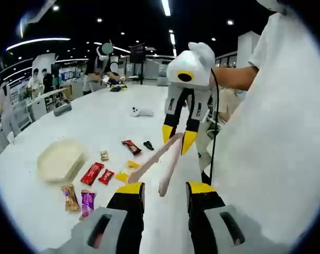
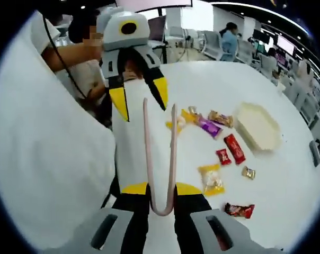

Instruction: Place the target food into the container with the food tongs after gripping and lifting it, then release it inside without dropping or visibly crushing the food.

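Tongs [image 2: 160,159] are standing clamped at their bend between the jaws of my right gripper [image 2: 161,191], arms reaching toward my left gripper [image 2: 138,99], whose jaws I am holding spread and empty. Wrapped snacks, among them a red packet [image 2: 234,147] and a yellow one [image 2: 211,179], are lying untouched on the white table [image 2: 276,185] beside the empty cream tray [image 2: 258,127]. I am judging every step of gripping, lifting, placing and releasing as still ahead.
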A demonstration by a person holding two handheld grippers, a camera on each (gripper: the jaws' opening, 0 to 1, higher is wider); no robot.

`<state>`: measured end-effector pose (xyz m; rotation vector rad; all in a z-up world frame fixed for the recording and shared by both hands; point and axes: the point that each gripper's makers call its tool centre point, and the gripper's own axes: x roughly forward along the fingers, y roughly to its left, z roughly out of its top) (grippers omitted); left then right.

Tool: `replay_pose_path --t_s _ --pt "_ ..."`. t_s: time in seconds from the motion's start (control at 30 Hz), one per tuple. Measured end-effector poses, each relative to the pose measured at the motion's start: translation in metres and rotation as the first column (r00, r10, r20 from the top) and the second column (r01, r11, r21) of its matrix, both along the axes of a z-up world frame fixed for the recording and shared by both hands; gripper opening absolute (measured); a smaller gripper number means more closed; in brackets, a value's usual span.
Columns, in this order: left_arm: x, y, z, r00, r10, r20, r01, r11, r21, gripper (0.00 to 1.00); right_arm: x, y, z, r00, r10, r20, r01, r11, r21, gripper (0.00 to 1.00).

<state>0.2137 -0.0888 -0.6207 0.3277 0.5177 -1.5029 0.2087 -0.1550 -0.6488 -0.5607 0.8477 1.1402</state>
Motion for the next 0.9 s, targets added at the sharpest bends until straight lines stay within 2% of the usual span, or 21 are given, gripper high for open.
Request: replay_pose_path --t_s 0.03,0.13,0.17,0.2,0.27,0.3,0.33,0.37,0.4,0.47,0.57,0.6,0.63,0.73,0.77,0.8,0.9 --pt "0.001 -0.003 -0.001 1.0 0.0 0.002 0.0 1.0 0.0 0.24 0.002 -0.003 -0.001 1.0 0.021 0.017 -0.02 0.999 -0.045 0.16" --pt "0.004 -0.004 -0.004 1.0 -0.001 0.014 0.001 1.0 0.013 0.17 0.005 -0.003 0.0 0.999 0.033 0.033 -0.03 0.997 -0.074 0.16" --pt "0.005 -0.004 -0.006 1.0 0.001 0.02 -0.001 1.0 0.019 0.09 0.005 -0.003 0.0 0.999 0.036 0.037 -0.033 0.996 -0.079 0.16" --pt "0.007 -0.003 -0.007 1.0 0.003 0.025 -0.004 1.0 0.026 0.05 0.006 -0.003 0.0 0.998 0.039 0.041 -0.035 0.996 -0.084 0.16" --pt "0.004 0.006 -0.025 0.992 -0.087 0.094 0.071 0.985 0.155 0.01 0.009 0.002 0.004 0.993 0.08 0.084 -0.069 0.99 -0.124 0.16" --pt "0.006 0.001 -0.03 0.961 -0.154 0.23 0.107 0.973 0.203 0.01 0.013 -0.001 0.003 0.988 0.104 0.111 -0.084 0.982 -0.168 0.16" --pt "0.002 0.001 -0.03 0.971 -0.132 0.198 0.091 0.975 0.203 0.0 0.016 -0.002 0.002 0.981 0.133 0.139 -0.106 0.977 -0.185 0.16" --pt "0.001 0.0 -0.029 0.972 -0.126 0.196 0.087 0.976 0.198 0.0 0.015 -0.003 0.0 0.979 0.147 0.14 -0.12 0.975 -0.189 0.16" --pt "0.002 0.0 -0.028 0.971 -0.124 0.206 0.083 0.977 0.197 0.0 0.013 -0.003 -0.001 0.984 0.128 0.124 -0.105 0.979 -0.175 0.16" --pt "0.003 0.0 -0.029 0.969 -0.125 0.213 0.083 0.977 0.198 0.0 0.016 -0.004 0.001 0.983 0.126 0.137 -0.103 0.981 -0.164 0.16" --pt "0.011 0.001 -0.028 0.958 -0.108 0.265 0.055 0.978 0.199 0.0 0.023 -0.003 0.004 0.975 0.132 0.182 -0.109 0.986 -0.13 0.17" --pt "0.014 0.002 -0.025 0.955 -0.095 0.282 0.041 0.98 0.192 0.0 0.03 -0.002 0.007 0.966 0.112 0.231 -0.088 0.99 -0.113 0.18" --pt "0.017 0.003 -0.025 0.95 -0.089 0.299 0.029 0.98 0.197 0.0 0.032 -0.002 0.01 0.961 0.11 0.252 -0.092 0.992 -0.085 0.2" --pt "0.021 0.006 -0.024 0.942 -0.082 0.326 0.014 0.978 0.207 0.0 0.033 -0.012 0.013 0.965 0.079 0.249 -0.065 0.996 -0.063 0.28" --pt "0.021 0.007 -0.023 0.941 -0.08 0.329 0.012 0.979 0.204 0.0 0.033 -0.015 0.014 0.966 0.07 0.249 -0.057 0.997 -0.059 0.28" --pt "0.023 0.008 -0.022 0.933 -0.076 0.351 0.003 0.978 0.206 0.0 0.031 -0.025 0.011 0.968 0.055 0.244 -0.04 0.997 -0.069 0.29" --pt "0.025 0.01 -0.027 0.926 -0.093 0.365 0.002 0.97 0.244 0.0 0.026 -0.033 0.009 0.965 0.053 0.258 -0.036 0.997 -0.072 0.29"
